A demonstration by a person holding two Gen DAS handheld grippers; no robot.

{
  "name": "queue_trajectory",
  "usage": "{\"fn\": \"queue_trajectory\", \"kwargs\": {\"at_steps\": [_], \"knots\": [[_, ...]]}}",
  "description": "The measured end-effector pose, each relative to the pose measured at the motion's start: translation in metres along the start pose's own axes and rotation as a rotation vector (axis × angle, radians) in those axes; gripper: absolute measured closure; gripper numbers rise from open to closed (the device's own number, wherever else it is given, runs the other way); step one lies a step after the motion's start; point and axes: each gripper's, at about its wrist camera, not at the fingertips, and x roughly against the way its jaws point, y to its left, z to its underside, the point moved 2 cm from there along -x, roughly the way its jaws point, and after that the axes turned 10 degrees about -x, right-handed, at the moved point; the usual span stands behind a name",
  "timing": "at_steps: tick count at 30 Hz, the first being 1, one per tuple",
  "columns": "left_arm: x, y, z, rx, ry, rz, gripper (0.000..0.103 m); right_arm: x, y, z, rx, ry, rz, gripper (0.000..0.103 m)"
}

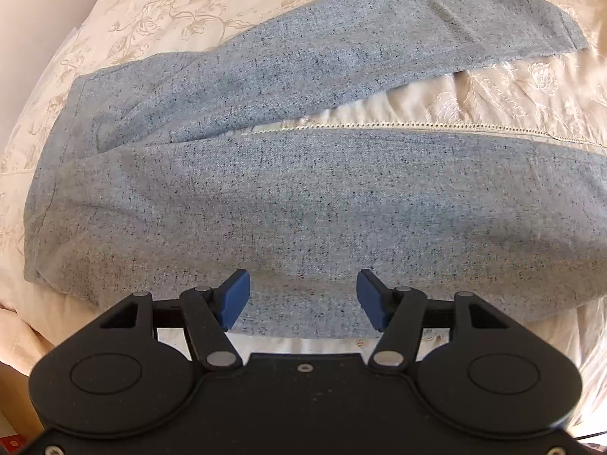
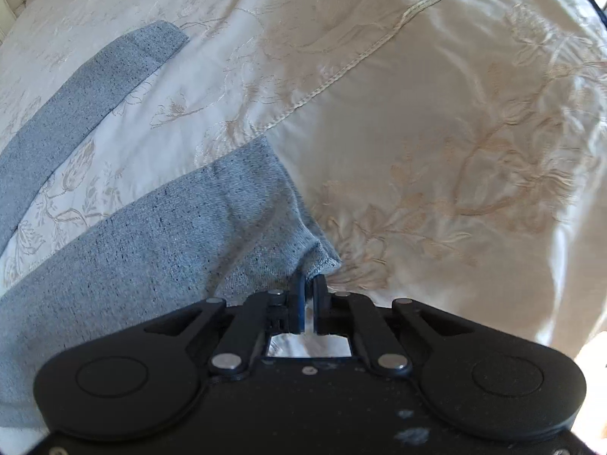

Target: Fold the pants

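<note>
Light blue speckled pants (image 1: 303,204) lie flat on a cream embroidered bedspread (image 1: 159,11), waist at the left, the two legs spread toward the right. My left gripper (image 1: 302,299) is open, its blue pads (image 1: 235,295) hovering over the near edge of the near leg, holding nothing. In the right wrist view the near leg (image 2: 170,235) ends at its hem corner (image 2: 322,261), and my right gripper (image 2: 310,284) is shut on that corner. The far leg (image 2: 83,91) lies at upper left.
The bedspread (image 2: 455,151) has a corded seam (image 2: 341,72) and floral embroidery, with loose folds to the right. A zipper-like trim (image 1: 417,125) runs between the legs. The bed's edge drops off at lower left in the left wrist view (image 1: 22,341).
</note>
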Motion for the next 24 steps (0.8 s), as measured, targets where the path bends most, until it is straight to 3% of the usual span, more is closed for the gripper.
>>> {"fn": "queue_trajectory", "kwargs": {"at_steps": [4, 7, 11, 16, 17, 20, 21, 24], "knots": [[-0.001, 0.020, 0.010, 0.018, 0.004, -0.032, 0.039, -0.008, -0.016, 0.014, -0.036, 0.046, 0.050, 0.100], [-0.002, 0.044, 0.017, 0.058, 0.000, -0.055, 0.039, 0.002, -0.008, 0.019, -0.017, -0.004, 0.073, 0.100], [-0.009, 0.083, 0.023, 0.115, 0.007, -0.109, 0.039, -0.010, -0.008, 0.023, -0.033, 0.016, 0.107, 0.100], [-0.032, 0.139, 0.024, 0.184, -0.010, -0.170, 0.039, -0.011, 0.005, 0.028, 0.035, 0.003, 0.155, 0.100], [-0.042, 0.147, 0.026, 0.176, 0.023, -0.169, 0.039, -0.010, 0.005, 0.028, 0.031, 0.003, 0.162, 0.100], [-0.083, 0.158, 0.048, 0.096, 0.242, -0.082, 0.038, -0.012, 0.007, 0.030, 0.024, 0.002, 0.186, 0.100], [-0.088, 0.158, 0.057, 0.076, 0.264, -0.045, 0.038, -0.014, 0.009, 0.030, 0.028, 0.001, 0.200, 0.100], [-0.073, 0.170, 0.069, 0.074, 0.179, 0.009, 0.038, -0.019, 0.019, 0.031, 0.035, -0.004, 0.250, 0.099]]}}
